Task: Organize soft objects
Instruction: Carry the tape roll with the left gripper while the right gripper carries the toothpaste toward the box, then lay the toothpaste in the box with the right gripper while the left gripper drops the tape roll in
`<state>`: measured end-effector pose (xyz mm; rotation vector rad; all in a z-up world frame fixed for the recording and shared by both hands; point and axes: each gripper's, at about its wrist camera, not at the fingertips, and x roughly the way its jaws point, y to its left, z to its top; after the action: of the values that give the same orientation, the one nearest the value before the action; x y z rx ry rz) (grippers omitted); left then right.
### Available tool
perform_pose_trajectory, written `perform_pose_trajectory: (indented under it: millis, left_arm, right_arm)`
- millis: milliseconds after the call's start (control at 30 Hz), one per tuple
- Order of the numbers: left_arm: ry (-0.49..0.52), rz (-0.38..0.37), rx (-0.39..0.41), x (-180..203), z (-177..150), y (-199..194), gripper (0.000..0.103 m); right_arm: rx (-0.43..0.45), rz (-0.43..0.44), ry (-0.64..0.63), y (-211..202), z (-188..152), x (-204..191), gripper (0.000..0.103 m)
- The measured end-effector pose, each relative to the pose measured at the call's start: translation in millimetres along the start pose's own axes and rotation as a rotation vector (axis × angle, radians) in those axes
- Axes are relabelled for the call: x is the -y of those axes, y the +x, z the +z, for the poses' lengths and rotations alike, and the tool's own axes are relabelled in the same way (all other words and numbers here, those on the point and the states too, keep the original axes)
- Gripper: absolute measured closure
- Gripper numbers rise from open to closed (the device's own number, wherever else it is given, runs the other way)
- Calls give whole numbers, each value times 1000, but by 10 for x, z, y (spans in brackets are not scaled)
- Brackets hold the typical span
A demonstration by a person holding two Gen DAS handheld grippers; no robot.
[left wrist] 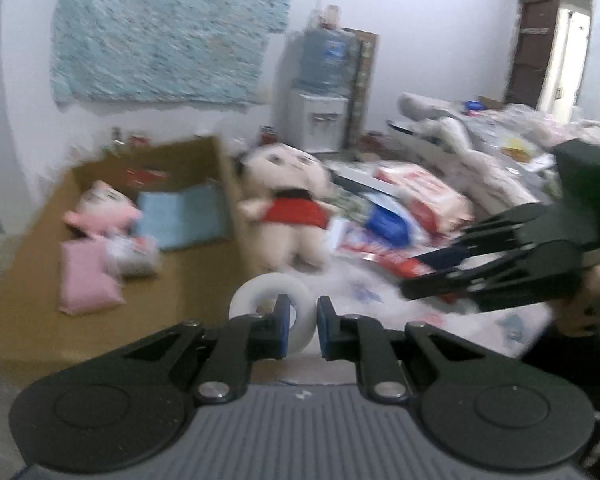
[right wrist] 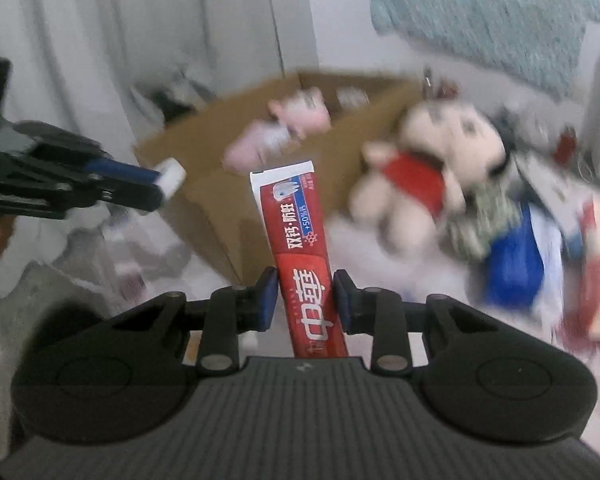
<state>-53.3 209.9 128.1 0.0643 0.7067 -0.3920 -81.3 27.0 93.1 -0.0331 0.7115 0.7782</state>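
Observation:
My left gripper point(left wrist: 303, 322) is shut on the wall of a white tape roll point(left wrist: 260, 292), with one finger through its hole. From the right wrist view the left gripper point(right wrist: 160, 184) is at the left with the roll point(right wrist: 172, 174) at its tip. My right gripper point(right wrist: 305, 300) is shut on a red toothpaste tube point(right wrist: 296, 216) that stands upright between its pads. In the left wrist view the right gripper point(left wrist: 408, 280) reaches in from the right. Ahead is an open cardboard box point(left wrist: 216, 152) holding a pink plush point(left wrist: 100, 208), a pink pillow point(left wrist: 86, 276) and a blue cloth point(left wrist: 184, 216).
A cream plush doll in a red shirt point(left wrist: 284, 208) leans against the box's right wall. Packets and bags point(left wrist: 424, 196) litter the patterned bed sheet point(left wrist: 500, 324) to the right. A water dispenser point(left wrist: 320, 92) stands at the back wall and a brown door point(left wrist: 536, 40) at the far right.

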Motion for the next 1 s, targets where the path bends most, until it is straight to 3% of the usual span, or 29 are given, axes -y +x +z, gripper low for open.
perform_pose_trajectory:
  millis: [100, 200, 367, 467, 533, 600, 767, 833, 1000]
  left_arm:
    - [34, 101, -11, -281, 225, -16, 88]
    - [71, 185, -105, -670, 445, 254, 88]
    - [72, 306, -386, -1504, 559, 1098, 88]
    - [46, 337, -541, -1883, 510, 1521, 88]
    - [12, 328, -631, -2054, 450, 1736, 83]
    - [-22, 334, -688, -2165, 396, 1866, 65]
    - [-60, 314, -631, -2247, 331, 1667, 57]
    - [-47, 307, -592, -2201, 335, 1505, 54]
    - [-10, 292, -524, -2095, 374, 1225, 53]
  right_arm:
    - [30, 8, -98, 146, 337, -134, 74]
    - [65, -5, -240, 401, 684, -265, 74]
    - [30, 47, -293, 935, 1208, -356, 74]
    - [-45, 87, -335, 1264, 1398, -455, 74]
    - [-111, 101, -370, 1504, 1459, -526, 74]
    - [-181, 97, -435, 1728, 1492, -632, 74]
    - [-318, 61, -588, 2194, 1559, -891, 75]
    - [-377, 38, -697, 2385, 1566, -1004, 75]
    - [-486, -21, -798, 2807, 1492, -1095, 75]
